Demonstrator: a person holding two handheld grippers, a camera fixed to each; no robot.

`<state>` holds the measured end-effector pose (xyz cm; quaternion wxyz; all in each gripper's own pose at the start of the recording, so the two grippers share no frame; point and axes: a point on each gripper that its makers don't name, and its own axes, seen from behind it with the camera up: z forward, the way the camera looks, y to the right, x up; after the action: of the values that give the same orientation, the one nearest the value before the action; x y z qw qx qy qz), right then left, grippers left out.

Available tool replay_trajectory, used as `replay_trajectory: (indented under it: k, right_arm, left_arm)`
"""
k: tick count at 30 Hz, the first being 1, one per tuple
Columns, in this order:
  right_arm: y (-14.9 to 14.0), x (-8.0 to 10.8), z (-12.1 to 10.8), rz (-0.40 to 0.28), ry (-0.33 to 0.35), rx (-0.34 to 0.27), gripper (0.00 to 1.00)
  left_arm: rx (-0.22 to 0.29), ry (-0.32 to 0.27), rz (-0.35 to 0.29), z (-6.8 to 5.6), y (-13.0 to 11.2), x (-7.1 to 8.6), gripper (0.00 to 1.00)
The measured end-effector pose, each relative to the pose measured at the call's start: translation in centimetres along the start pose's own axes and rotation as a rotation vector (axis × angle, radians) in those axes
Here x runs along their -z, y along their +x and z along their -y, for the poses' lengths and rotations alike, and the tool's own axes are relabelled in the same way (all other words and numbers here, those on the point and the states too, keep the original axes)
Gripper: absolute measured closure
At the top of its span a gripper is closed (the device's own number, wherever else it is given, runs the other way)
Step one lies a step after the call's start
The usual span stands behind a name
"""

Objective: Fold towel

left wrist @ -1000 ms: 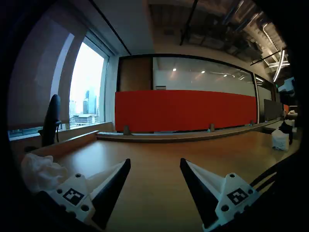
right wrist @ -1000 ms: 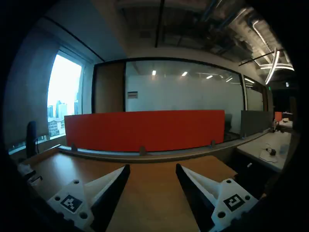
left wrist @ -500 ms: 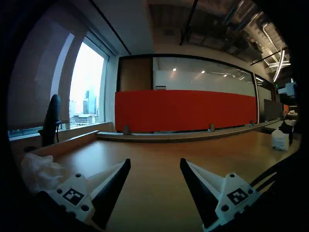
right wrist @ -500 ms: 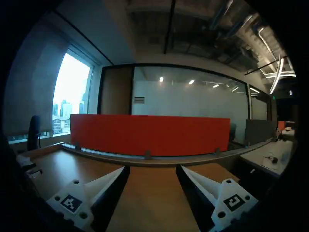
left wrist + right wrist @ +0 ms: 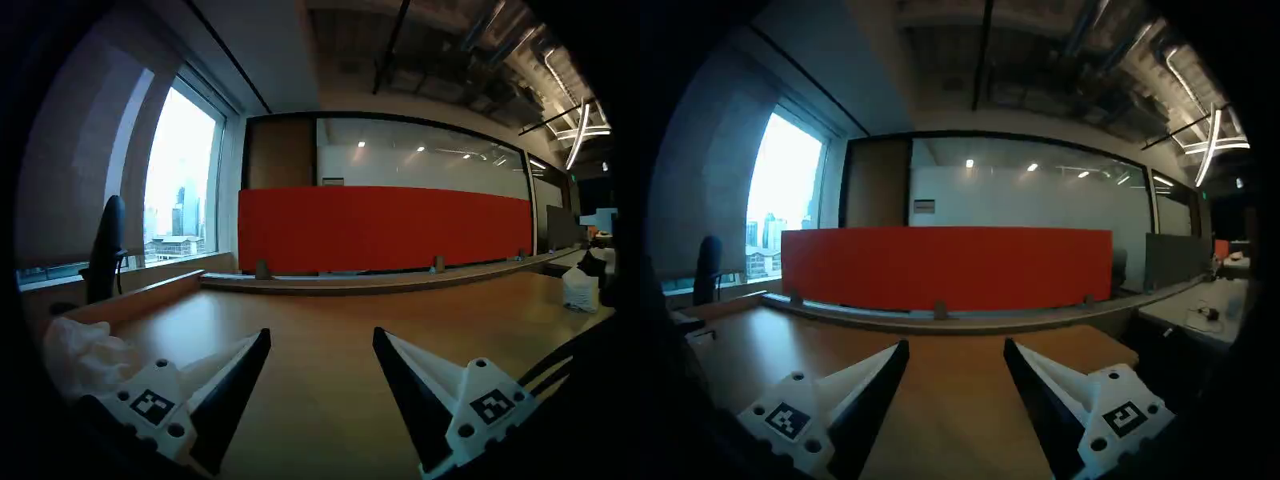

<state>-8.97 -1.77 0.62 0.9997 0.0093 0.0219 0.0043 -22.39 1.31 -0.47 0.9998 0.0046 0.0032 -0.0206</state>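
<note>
A crumpled white towel lies on the wooden desk at the far left of the left gripper view, just beside the left finger. My left gripper is open low over the desk, with nothing between its fingers. In the right gripper view my right gripper is also open over bare wood, holding nothing.
A red divider panel runs along the desk's far edge, with a glass wall behind it. A dark office chair stands by the window at left. A white bag-like object sits at the desk's right end. A grey desk with cables lies farther right.
The left gripper has stayed still. The right gripper's view has shifted, tilting up and then partly back down, with the divider moving in the frame; its fingers remain open.
</note>
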Motion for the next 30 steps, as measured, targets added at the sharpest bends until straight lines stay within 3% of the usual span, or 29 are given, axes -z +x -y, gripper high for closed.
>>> replay_trajectory:
  k: [12, 30]
  right_arm:
    - [-4.0, 0.0, -2.3, 0.003, -0.030, -0.032, 0.08]
    - [-7.8, 0.0, -2.2, 0.013, -0.005, -0.006, 0.08]
  left_arm:
    - [0.000, 0.000, 0.000, -0.1, 0.0, 0.0, 0.05]
    - [0.000, 0.000, 0.000, -0.1, -0.1, 0.0, 0.05]
